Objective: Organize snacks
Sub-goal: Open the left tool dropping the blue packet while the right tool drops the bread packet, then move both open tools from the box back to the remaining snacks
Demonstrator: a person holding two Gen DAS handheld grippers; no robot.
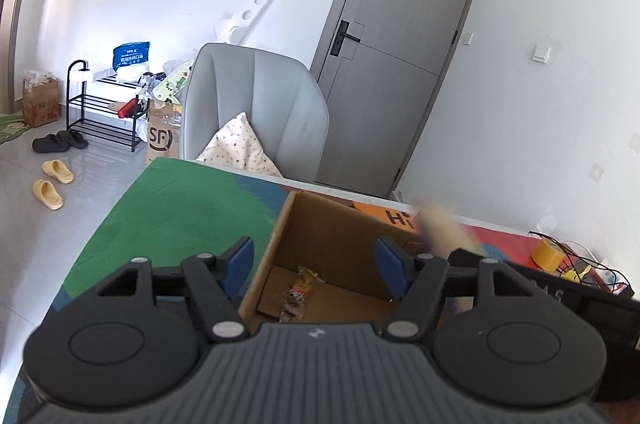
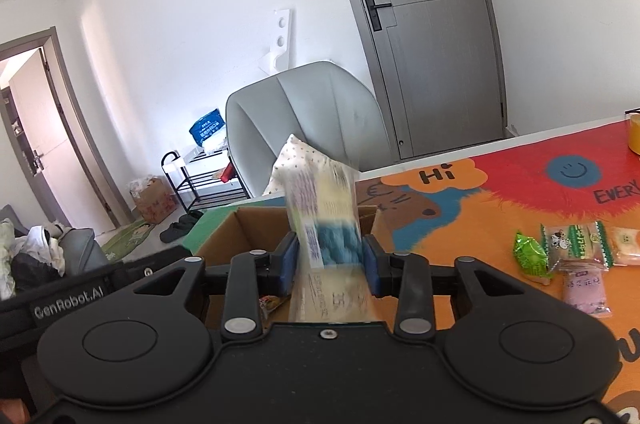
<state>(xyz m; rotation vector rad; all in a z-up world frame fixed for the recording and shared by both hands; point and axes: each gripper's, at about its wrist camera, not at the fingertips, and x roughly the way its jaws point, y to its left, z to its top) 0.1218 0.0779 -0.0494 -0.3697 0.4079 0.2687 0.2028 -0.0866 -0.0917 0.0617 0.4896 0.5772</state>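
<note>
Desk [image 2: 500,208] carries a colourful mat reading "Hi" and "EVERY" (cut off at the frame edge). An open cardboard box [image 1: 320,236] stands on the mat, opening upward.

Left gripper [image 1: 316,266] points forward and slightly downward over the near left wall of the box. Its blue pads stand well apart with nothing between them. On the box floor below lie small wrapped snacks [image 1: 298,290], labels unreadable.

Right gripper [image 2: 330,260] points forward and slightly downward over the box's near right part. A long snack packet [image 2: 324,220] stands between its pads, long axis roughly upright, top leaning slightly away toward the chair. The packet is motion-blurred; the pads sit right at its sides, but whether they press on it cannot be told. Pale yellow wrapper with a blue patch; its print is too smeared to read.

The left gripper's body, seen in the right wrist view, reads "GenRobot.AI".

Right of the box, loose wrapped snacks [image 2: 576,244] lie on the mat, print illegible.
</note>
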